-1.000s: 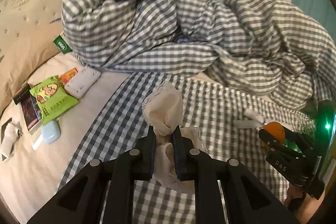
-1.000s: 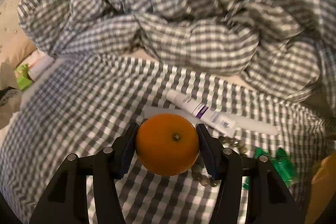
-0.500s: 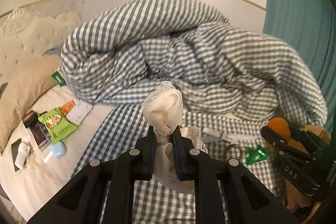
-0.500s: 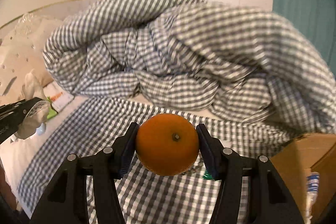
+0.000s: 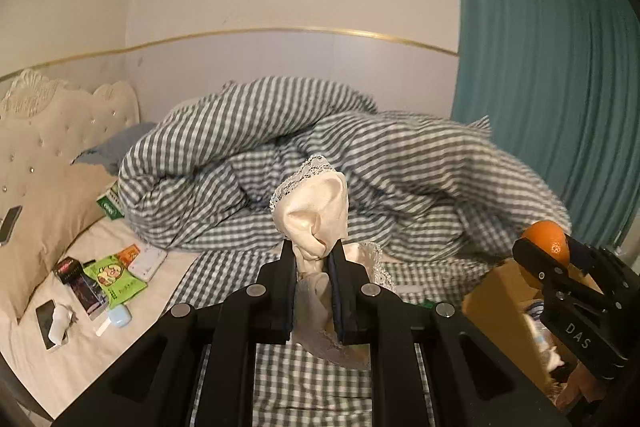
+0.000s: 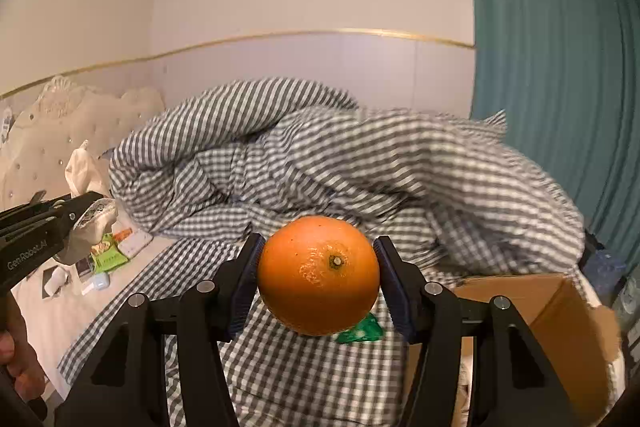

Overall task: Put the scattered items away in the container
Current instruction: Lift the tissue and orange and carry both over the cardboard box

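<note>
My left gripper (image 5: 313, 255) is shut on a cream lace-trimmed cloth (image 5: 316, 211), which bunches above the jaws and hangs below them. My right gripper (image 6: 318, 267) is shut on an orange (image 6: 318, 275), held in the air above the checked bedspread. In the left wrist view the right gripper (image 5: 554, 259) with the orange (image 5: 546, 237) hovers at the right, over an open cardboard box (image 5: 504, 303). In the right wrist view the box (image 6: 532, 299) lies at the lower right and the left gripper (image 6: 86, 209) with the cloth (image 6: 84, 171) enters from the left.
A heaped grey checked duvet (image 5: 320, 171) fills the middle of the bed. By the pillow lie a green snack packet (image 5: 116, 281), a white power bank (image 5: 148, 261), a blue case (image 5: 120, 317) and a phone (image 5: 50, 319). A green wrapper (image 6: 360, 331) lies near the box. A teal curtain (image 5: 540, 67) hangs on the right.
Both grippers have risen from just above the bedspread, keeping hold of the cloth and the orange. The wall, the curtain and the cardboard box have come into view; the white tube has dropped out of sight.
</note>
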`<state>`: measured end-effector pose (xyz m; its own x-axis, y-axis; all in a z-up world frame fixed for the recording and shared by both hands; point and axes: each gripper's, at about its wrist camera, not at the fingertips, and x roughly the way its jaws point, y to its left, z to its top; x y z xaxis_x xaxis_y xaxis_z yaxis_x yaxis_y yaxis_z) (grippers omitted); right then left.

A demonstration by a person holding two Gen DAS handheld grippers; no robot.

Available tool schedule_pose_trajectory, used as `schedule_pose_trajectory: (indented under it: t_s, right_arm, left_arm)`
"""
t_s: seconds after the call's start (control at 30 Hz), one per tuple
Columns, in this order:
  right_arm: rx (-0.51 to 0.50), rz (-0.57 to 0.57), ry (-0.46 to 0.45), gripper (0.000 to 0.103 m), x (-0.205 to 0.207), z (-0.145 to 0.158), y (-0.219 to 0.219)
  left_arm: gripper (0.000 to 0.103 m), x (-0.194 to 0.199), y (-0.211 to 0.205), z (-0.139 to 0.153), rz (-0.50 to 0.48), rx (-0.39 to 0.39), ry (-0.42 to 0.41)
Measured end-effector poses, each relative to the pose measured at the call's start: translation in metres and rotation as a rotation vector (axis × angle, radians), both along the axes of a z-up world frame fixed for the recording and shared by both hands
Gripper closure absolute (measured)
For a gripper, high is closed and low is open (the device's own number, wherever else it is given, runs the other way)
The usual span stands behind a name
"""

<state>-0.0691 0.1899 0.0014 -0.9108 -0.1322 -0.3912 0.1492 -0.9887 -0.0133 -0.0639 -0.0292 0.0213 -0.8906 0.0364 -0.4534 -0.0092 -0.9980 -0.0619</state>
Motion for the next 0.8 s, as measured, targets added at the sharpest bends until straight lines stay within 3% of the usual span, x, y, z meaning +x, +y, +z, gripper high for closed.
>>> schedule_pose_trajectory:
  t_s: [0.27,0.8]
  right_arm:
    - [0.006,-0.067,0.05,0.047,0.042,0.02,0.043]
    - [-0.006,-0.261,0.055,0.047,0.084,0.025,0.156]
  left_arm:
    - [0.089,0.025,0.047,0.016,-0.075,-0.003,0.036]
    - [0.089,0.03,0.157,0.013,-0.25,-0.028,0.031]
